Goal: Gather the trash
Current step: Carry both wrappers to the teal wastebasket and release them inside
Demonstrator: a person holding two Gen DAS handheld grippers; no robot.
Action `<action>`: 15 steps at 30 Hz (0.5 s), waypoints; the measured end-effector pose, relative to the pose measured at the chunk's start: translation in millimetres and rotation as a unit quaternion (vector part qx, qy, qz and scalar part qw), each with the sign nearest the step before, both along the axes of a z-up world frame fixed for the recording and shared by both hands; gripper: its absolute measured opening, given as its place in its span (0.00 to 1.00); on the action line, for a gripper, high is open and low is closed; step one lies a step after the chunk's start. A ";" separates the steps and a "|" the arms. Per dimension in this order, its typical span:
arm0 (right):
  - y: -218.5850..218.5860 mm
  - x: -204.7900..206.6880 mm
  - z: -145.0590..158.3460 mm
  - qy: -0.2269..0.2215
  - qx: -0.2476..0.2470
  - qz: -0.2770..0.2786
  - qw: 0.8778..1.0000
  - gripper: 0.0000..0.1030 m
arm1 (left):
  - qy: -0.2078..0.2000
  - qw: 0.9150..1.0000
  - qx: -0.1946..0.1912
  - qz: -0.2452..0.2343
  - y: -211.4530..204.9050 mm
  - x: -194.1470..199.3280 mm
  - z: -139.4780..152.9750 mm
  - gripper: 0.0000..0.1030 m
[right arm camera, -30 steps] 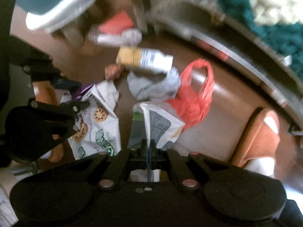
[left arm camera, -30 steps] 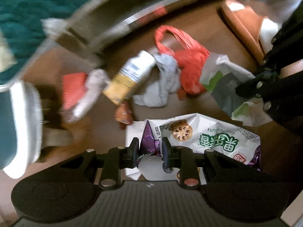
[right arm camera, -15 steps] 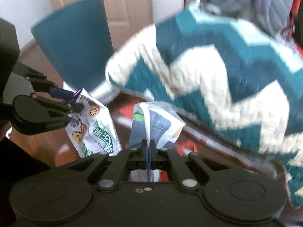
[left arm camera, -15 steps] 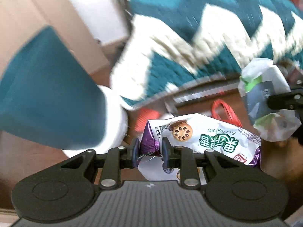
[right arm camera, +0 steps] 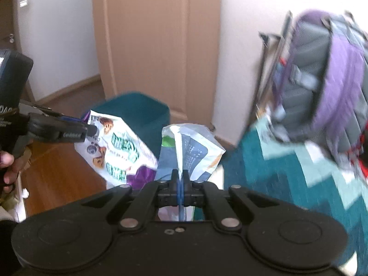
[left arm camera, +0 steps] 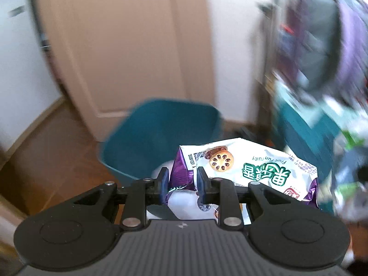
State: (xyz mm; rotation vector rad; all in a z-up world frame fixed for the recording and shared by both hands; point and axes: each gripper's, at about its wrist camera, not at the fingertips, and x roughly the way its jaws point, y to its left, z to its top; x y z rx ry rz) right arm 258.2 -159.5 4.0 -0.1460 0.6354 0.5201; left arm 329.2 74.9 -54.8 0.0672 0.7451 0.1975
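My left gripper [left arm camera: 181, 180] is shut on the purple corner of a white snack bag [left arm camera: 248, 168] with green print, which hangs out to the right. Just beyond it stands a teal trash bin [left arm camera: 158, 133] with its mouth towards me. My right gripper [right arm camera: 180, 176] is shut on a crumpled white and blue-grey wrapper [right arm camera: 193, 149]. In the right wrist view the left gripper [right arm camera: 90, 127] comes in from the left with the snack bag [right arm camera: 117, 149] hanging under it, and the teal bin [right arm camera: 138, 110] stands behind both bags.
A tan door [right arm camera: 156, 46] and white wall stand behind the bin. A purple and grey backpack [right arm camera: 322, 80] hangs at the right above a teal and white zigzag blanket [right arm camera: 287, 172]. Brown wood floor [right arm camera: 59, 177] lies at the left. A person's hand [right arm camera: 7, 168] holds the left gripper.
Both grippers have risen from the floor litter with their bags still gripped. The views swung up past the blanket to face the bin, door and backpack.
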 end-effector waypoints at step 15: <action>116.8 91.3 25.8 -0.001 0.046 0.046 0.998 0.00 | -0.028 0.990 0.024 0.139 91.8 63.6 22.3 0.25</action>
